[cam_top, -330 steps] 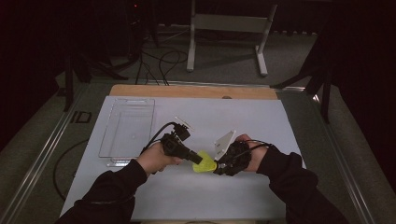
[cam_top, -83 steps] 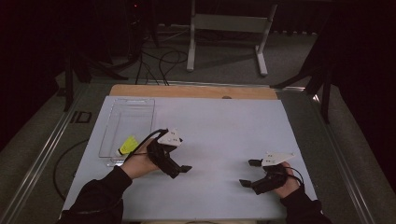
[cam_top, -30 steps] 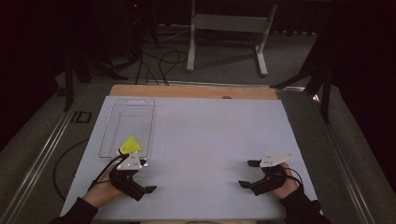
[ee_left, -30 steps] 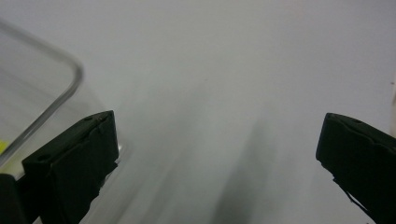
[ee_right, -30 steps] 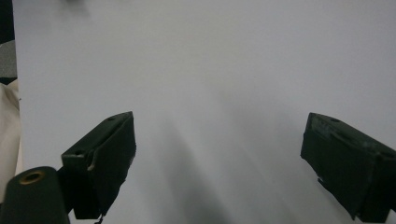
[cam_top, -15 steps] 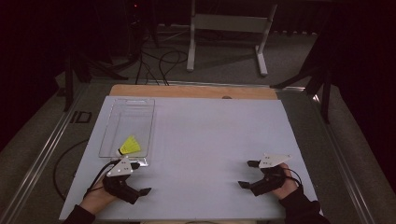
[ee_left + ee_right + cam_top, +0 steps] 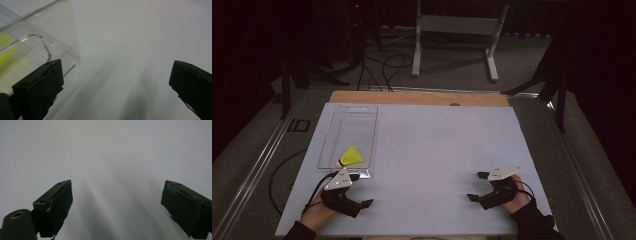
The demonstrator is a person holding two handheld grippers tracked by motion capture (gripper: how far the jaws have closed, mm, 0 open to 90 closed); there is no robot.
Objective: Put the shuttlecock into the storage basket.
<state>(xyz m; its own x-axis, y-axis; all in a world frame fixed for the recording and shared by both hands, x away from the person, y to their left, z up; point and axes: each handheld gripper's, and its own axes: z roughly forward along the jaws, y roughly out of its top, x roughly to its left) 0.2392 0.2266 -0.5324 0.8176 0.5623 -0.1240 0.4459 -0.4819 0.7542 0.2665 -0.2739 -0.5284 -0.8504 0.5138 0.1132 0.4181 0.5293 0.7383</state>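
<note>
A yellow shuttlecock [image 7: 351,157] lies inside the clear plastic tray [image 7: 373,131] at the left of the white table, close to the tray's near end. My left gripper [image 7: 361,190] rests open on the table just in front of the tray, with nothing between its jaws. In the left gripper view its jaws [image 7: 116,85] stand wide apart. The tray's near corner [image 7: 62,50] is at the left, and the shuttlecock [image 7: 7,47] is a yellow blur through the wall. My right gripper [image 7: 477,186] sits open and holds nothing near the front right, over bare white surface [image 7: 117,205].
The white board [image 7: 437,145] covers most of the table, with a wooden strip [image 7: 417,98] along its far edge. A black cable [image 7: 277,175] trails off the left side. Metal stand legs [image 7: 452,30] and cables lie on the dark floor beyond.
My left gripper has drawn back from the tray toward the table's near left edge, and the shuttlecock has stayed in the tray. The right gripper has stayed in place.
</note>
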